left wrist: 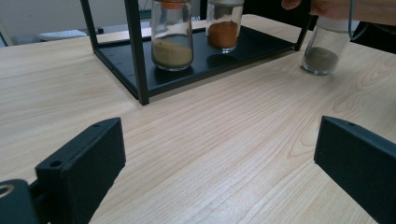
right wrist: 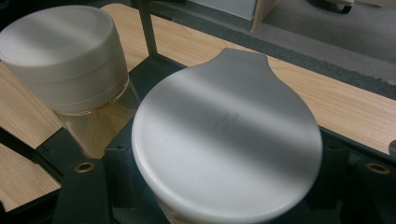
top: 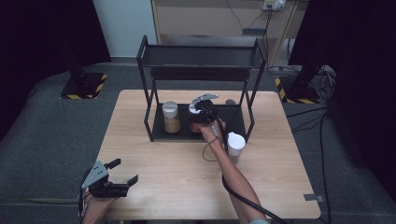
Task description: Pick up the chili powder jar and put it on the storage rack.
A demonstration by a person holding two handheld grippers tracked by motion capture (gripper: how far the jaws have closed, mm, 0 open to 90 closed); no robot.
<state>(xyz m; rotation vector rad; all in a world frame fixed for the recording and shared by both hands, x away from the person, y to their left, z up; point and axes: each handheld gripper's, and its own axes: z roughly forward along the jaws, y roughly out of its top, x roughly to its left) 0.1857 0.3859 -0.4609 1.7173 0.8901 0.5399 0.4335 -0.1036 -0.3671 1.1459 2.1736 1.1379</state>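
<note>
- Our right gripper [top: 201, 122] is clamped round the orange spice jar [left wrist: 223, 25], jar sitting on the rack's bottom shelf [top: 233, 116] beside the tan jar [top: 171, 117], probably to line them up.
- Left gripper [top: 122, 171] hangs wide open near the table [top: 163, 172] edge, holding nothing.

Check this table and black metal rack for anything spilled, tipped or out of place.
Nothing spilled or tipped. One white-lidded glass jar of grey powder stands on the wooden table outside the black rack, apart from the jars on its shelf.
</note>
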